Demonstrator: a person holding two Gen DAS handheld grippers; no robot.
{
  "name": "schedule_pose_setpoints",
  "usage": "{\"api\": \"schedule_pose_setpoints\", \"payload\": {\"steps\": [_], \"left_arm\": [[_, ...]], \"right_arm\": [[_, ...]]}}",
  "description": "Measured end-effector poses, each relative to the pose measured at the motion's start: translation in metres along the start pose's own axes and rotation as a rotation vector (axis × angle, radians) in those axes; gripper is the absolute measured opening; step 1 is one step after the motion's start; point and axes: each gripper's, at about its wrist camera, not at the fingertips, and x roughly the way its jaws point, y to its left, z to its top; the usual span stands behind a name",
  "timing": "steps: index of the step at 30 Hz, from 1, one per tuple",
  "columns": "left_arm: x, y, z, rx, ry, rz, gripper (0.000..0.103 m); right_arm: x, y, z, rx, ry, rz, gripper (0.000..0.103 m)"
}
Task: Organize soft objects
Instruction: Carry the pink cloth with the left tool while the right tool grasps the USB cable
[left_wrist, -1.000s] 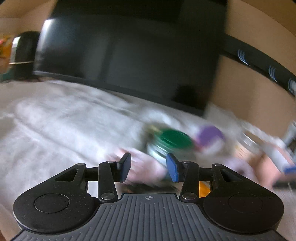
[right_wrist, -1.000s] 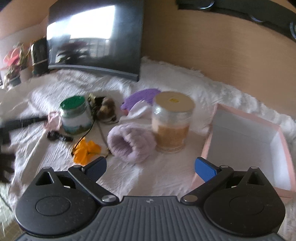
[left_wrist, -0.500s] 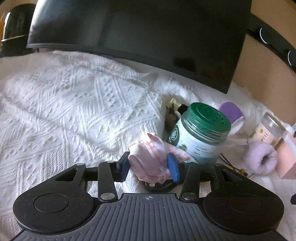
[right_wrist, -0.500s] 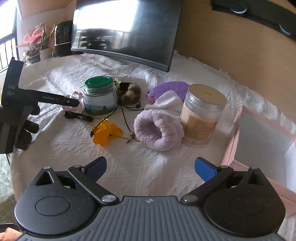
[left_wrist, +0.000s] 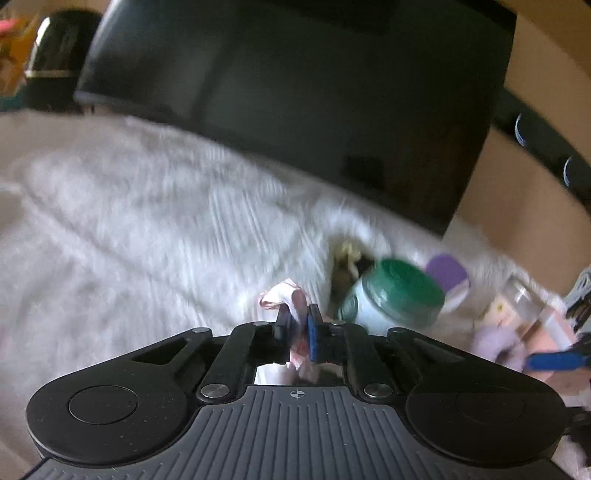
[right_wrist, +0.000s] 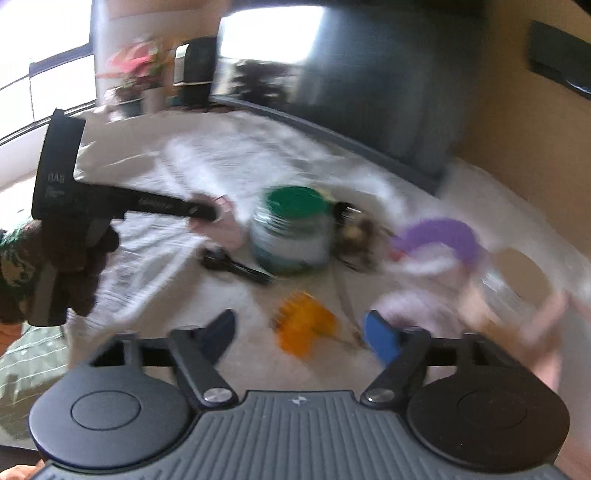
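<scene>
My left gripper is shut on a pink cloth scrunchie, which bulges out above the pads. In the right wrist view the left gripper reaches in from the left, the pink scrunchie at its tip. My right gripper hovers over the white bedspread with its jaws closing. An orange soft item shows in the gap between them, lying on the cloth with neither pad touching it. A lilac fluffy band lies just right of it. Both views are blurred.
A green-lidded jar stands in the middle, a black clip at its left. A brown tangle, a purple item and a clear tan-lidded jar sit to the right. A dark monitor leans at the back.
My left gripper has closed on the pink scrunchie. My right gripper's jaws have narrowed, and it has swung left and rolled, so the orange item now sits between its fingers.
</scene>
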Motion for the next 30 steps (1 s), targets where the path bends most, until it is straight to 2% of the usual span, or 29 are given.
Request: {"api": "schedule_pose_setpoints", "payload": {"steps": [5, 13, 15, 16, 19, 20, 22, 25, 27, 28, 29, 30], "left_arm": [[-0.028, 0.009, 0.013, 0.041, -0.064, 0.033, 0.011], [-0.042, 0.034, 0.007, -0.012, -0.088, 0.034, 0.011], [-0.041, 0.041, 0.006, -0.041, -0.095, 0.046, 0.011], [-0.041, 0.044, 0.005, -0.051, -0.097, 0.053, 0.011], [-0.037, 0.049, 0.004, -0.061, -0.080, 0.066, 0.011], [-0.036, 0.050, 0.003, -0.060, -0.071, 0.072, 0.011], [-0.032, 0.049, 0.004, -0.058, -0.049, 0.085, 0.011], [-0.028, 0.044, 0.006, -0.038, -0.022, 0.100, 0.011], [-0.026, 0.039, 0.008, -0.018, -0.006, 0.115, 0.011], [-0.026, 0.036, 0.009, -0.011, 0.001, 0.124, 0.011], [-0.027, 0.034, 0.011, -0.004, 0.005, 0.129, 0.011], [-0.028, 0.030, 0.012, 0.007, 0.006, 0.132, 0.011]], "right_arm": [[0.048, 0.032, 0.030, -0.036, 0.034, 0.109, 0.063], [0.107, 0.041, 0.032, 0.015, 0.138, 0.096, 0.067], [0.109, 0.042, 0.029, 0.025, 0.134, 0.108, 0.069], [0.106, 0.043, 0.029, 0.032, 0.137, 0.136, 0.069], [0.083, 0.055, 0.031, -0.006, 0.128, 0.348, 0.066], [0.075, 0.061, 0.032, -0.041, 0.105, 0.352, 0.065], [0.069, 0.072, 0.036, -0.118, 0.067, 0.280, 0.066], [0.090, 0.075, 0.044, -0.132, 0.093, 0.214, 0.063], [0.108, 0.073, 0.048, -0.105, 0.140, 0.202, 0.045], [0.116, 0.073, 0.048, -0.100, 0.164, 0.198, 0.040], [0.120, 0.072, 0.048, -0.093, 0.177, 0.199, 0.024], [0.120, 0.071, 0.048, -0.084, 0.191, 0.200, 0.015]]}}
